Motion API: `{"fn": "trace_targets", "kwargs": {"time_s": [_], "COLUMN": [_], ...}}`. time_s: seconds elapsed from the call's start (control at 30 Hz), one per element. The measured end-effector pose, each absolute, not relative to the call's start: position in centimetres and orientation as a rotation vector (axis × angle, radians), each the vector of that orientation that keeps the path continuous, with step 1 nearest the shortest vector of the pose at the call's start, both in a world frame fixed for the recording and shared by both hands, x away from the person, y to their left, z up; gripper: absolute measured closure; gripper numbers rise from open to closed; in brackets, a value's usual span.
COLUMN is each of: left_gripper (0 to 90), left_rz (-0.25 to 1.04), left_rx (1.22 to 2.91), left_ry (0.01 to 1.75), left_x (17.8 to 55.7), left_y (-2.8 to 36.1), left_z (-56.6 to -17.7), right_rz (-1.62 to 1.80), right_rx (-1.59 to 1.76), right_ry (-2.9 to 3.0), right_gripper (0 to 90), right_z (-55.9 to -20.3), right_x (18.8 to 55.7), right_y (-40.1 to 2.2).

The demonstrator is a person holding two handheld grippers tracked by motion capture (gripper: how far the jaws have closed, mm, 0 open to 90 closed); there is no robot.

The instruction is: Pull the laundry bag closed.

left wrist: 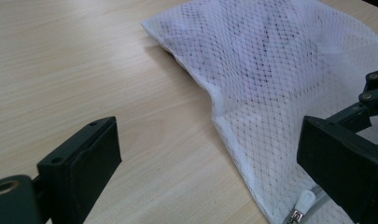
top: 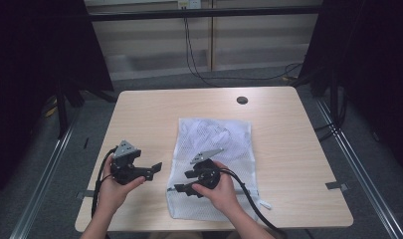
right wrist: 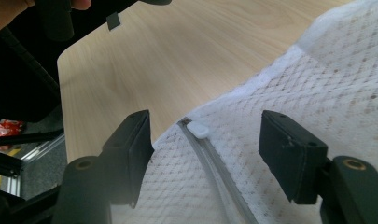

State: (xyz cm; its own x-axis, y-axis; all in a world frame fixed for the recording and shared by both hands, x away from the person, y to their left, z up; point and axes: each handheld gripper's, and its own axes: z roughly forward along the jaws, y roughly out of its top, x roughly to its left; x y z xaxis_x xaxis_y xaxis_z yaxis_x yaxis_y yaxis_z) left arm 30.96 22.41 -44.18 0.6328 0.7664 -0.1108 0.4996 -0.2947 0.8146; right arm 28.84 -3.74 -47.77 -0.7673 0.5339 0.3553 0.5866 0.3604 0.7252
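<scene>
At the near edge of a pale wooden table (top: 154,107), a person's two hands each hold a black two-jaw gripper. The right gripper (top: 180,188) hangs low over the near left corner of a white mesh laundry bag (top: 215,149), its jaws parted with nothing pressed between them; in the right gripper view the bag's white zipper pull (right wrist: 197,129) and the grey zipper line (right wrist: 219,172) lie on the mesh between the two jaws, untouched. Just left of the bag, the left gripper (top: 157,168) points toward its edge over bare wood, jaws spread wide and holding nothing. The bag lies flat near the table's middle, with pale fabric bunched inside its far half. Beyond it, a small dark round cap (top: 242,100) sits near the far edge, and black cables (top: 191,59) trail across the grey floor behind.
</scene>
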Motion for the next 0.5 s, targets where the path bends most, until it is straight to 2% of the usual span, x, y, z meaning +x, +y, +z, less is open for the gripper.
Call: {"fn": "trace_targets", "kwargs": {"time_s": [0.3,0.5], "left_gripper": [6.0,6.0], "left_rz": [0.375,0.379], "left_rx": [1.959,1.968], "left_ry": [0.994,0.993], "left_x": [30.91,30.89], "left_y": [22.56,22.65], "left_z": [-44.12,-44.13], "right_rz": [-1.376,-1.353], "right_rx": [-1.074,-1.081], "right_ry": [-2.503,-2.484], "right_gripper": [38.3,46.9], "right_z": [-48.14,-48.41], "right_x": [29.09,29.19], "right_y": [-3.06,-2.71]}}
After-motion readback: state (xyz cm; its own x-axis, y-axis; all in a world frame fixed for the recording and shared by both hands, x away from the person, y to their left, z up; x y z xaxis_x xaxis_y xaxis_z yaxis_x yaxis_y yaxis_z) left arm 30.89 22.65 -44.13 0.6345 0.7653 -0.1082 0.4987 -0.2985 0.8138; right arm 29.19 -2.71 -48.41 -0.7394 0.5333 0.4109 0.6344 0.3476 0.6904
